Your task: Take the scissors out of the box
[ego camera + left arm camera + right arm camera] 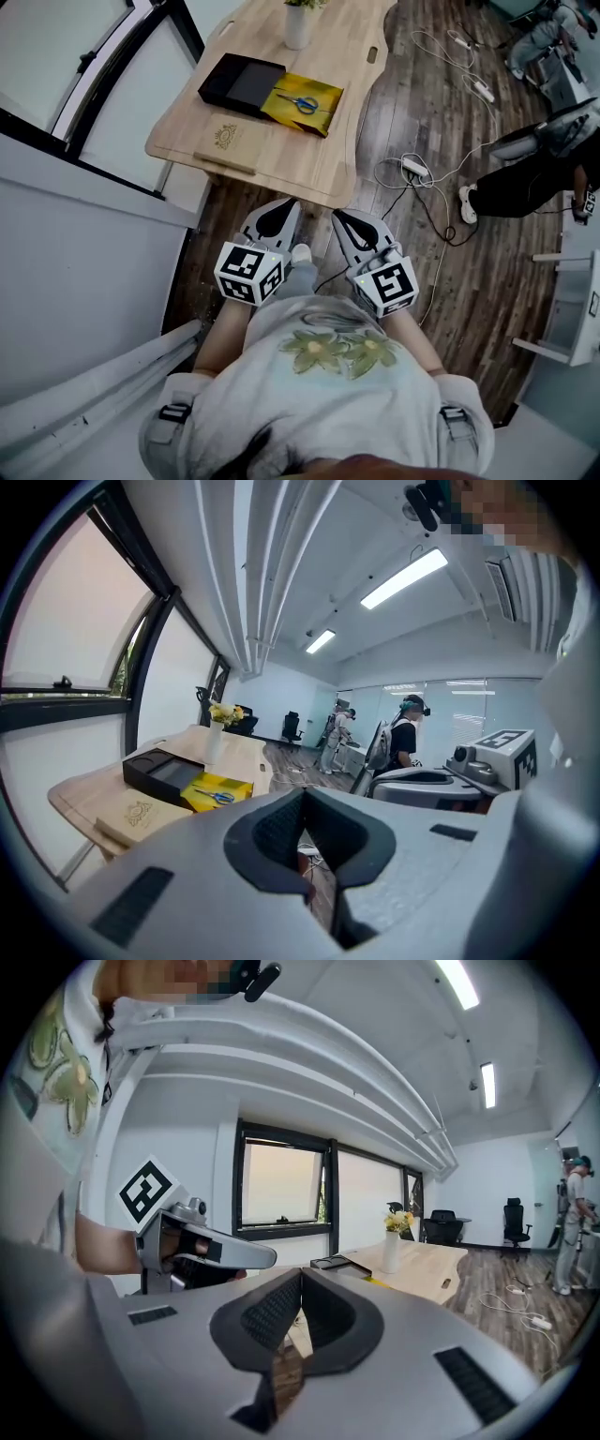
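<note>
The blue-handled scissors (298,102) (217,797) lie on a yellow insert (321,112) that leans out of an open black box (240,82) (161,772) on the wooden table (330,167). Both grippers hang over the floor just short of the table's near edge, side by side and pointing at it. My left gripper (286,205) (302,795) has its jaws together with nothing between them. My right gripper (340,218) (301,1275) is likewise shut and empty. From the right gripper view the black box (332,1262) shows only as a low dark edge.
A tan embossed lid (228,142) lies at the table's near left corner, and a white vase (298,25) stands behind the box. Cables and a power strip (415,167) trail on the floor to the right, near a seated person (525,183). Window wall on the left.
</note>
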